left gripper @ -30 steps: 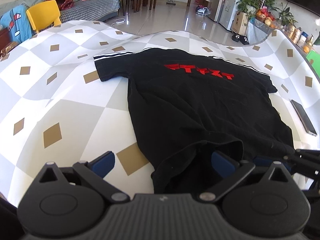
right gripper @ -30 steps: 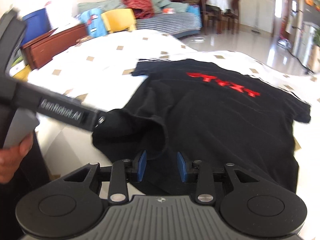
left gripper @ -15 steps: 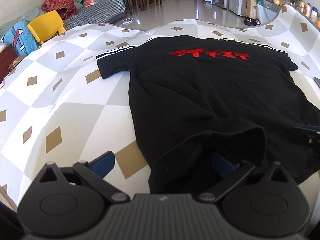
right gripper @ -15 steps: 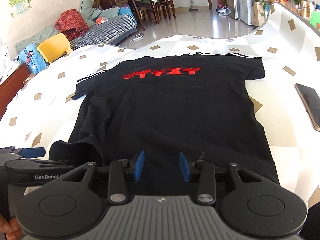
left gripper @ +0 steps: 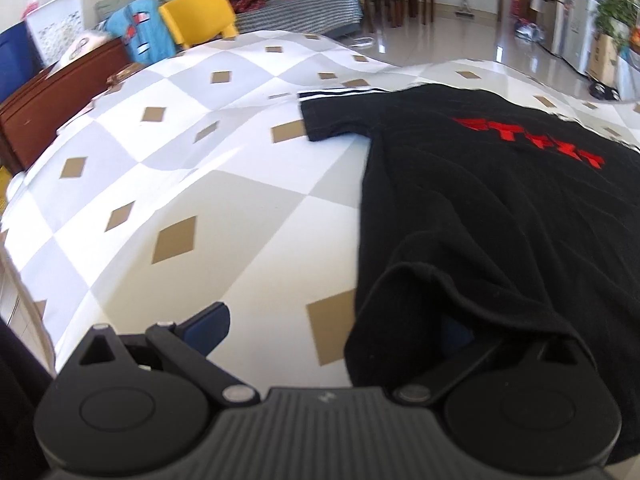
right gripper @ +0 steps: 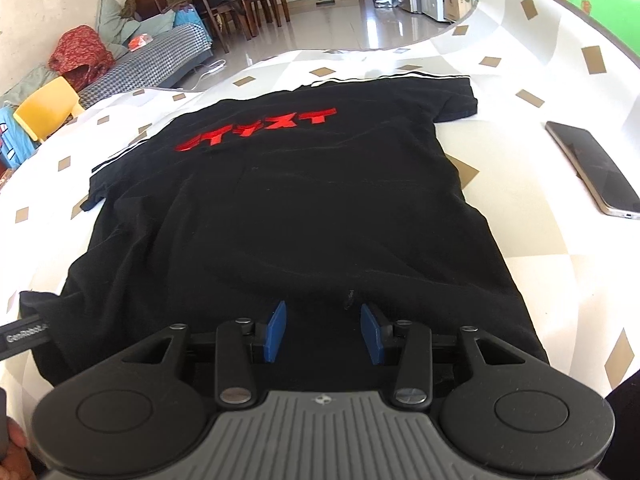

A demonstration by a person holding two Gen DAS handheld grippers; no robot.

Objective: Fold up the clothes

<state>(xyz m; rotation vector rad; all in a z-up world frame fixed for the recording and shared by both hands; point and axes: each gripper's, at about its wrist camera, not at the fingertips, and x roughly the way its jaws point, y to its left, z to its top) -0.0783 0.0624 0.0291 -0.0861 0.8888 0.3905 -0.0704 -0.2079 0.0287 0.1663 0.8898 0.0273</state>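
Fabric of the black T-shirt [left gripper: 500, 208] lies spread on the checked tablecloth [left gripper: 192, 184] in the left wrist view, its hem corner draped over one finger of the left gripper [left gripper: 332, 332], whose jaws stand wide and unclenched. That corner could slip off if the jaws close late.

From the right wrist view, the right gripper [right gripper: 323, 330] hovers released over the hem, pads apart, gripping nothing. A phone [right gripper: 592, 168] lies just beside the shirt; a swung fold might drag it.

Checkered tablecloth [left gripper: 224, 216]: T-shirt [right gripper: 304, 208], phone [right gripper: 592, 168]
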